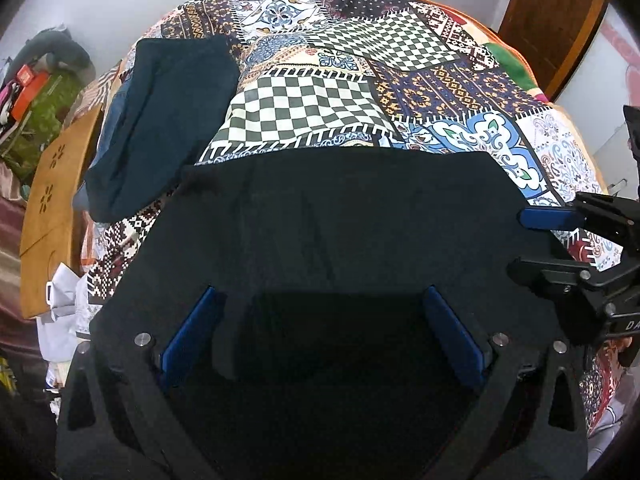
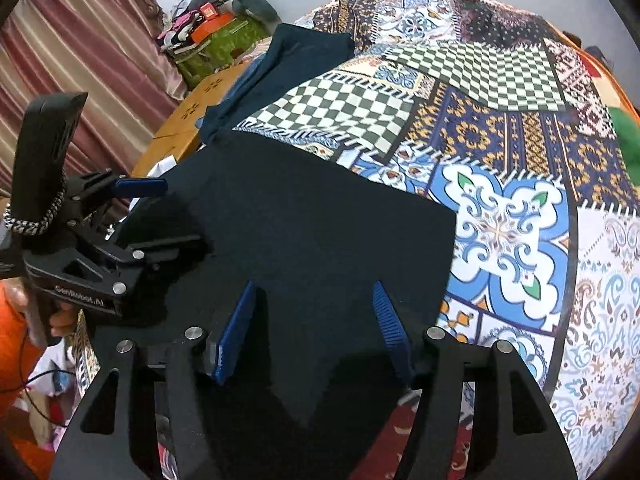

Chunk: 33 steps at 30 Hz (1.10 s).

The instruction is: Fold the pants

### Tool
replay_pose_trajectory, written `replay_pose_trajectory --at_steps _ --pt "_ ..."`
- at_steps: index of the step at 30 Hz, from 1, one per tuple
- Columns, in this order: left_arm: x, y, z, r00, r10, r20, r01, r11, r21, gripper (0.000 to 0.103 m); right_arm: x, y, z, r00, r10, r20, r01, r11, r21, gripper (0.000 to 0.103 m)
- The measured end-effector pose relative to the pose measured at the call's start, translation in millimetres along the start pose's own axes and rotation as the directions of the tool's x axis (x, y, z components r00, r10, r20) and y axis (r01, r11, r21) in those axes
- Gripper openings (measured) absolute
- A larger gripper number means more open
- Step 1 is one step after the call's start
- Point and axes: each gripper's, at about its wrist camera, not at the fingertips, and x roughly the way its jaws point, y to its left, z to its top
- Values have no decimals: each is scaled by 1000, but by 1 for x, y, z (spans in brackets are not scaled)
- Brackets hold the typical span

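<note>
On the bed [image 1: 420, 92], which wears a busy patchwork cover of checks and flowers, the dark pants [image 1: 340, 220] lie flat near the close edge, already folded into a wide, short block. Its long side runs across from left to right, with one gripper at each end. Beyond it, toward the far left corner of the bed, sits a folded teal garment [image 1: 168, 120]. The left gripper [image 1: 320, 332] points down at the near left part of the pants, and its blue pads are spread with dark cloth lying between them, not pinched. The right gripper [image 2: 316, 332] hangs over the near right part, its pads also apart and not squeezing the cloth under them. Both look about equally close, so either could take hold. A wooden board [image 1: 52, 216] stands at the left side, with striped curtains [image 2: 72, 64] and a messy pile of things behind.
</note>
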Motion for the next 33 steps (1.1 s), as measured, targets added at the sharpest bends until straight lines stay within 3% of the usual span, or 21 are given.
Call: replay_pose_trajectory --at_steps 8,20,24,29,33 --pt "-18 10 -24 998 45 53 -44 999 -25 103 -20 -3 -25 999 -33 13 33 999 2 61" --pt "-53 28 -64 990 41 132 -25 993 -117 103 -44 2 -60 987 -158 31 158 987 2 63" --pt "-80 30 -75 972 118 205 -92 987 -131 103 -56 10 -55 975 -213 71 214 977 -16 63" --pt "-114 57 -89 944 157 291 -94 971 -221 103 -78 32 -41 955 -242 174 254 966 -52 63" --pt "-137 88 -105 923 194 334 -81 942 -324 103 -90 59 -27 937 -238 256 271 957 -103 63"
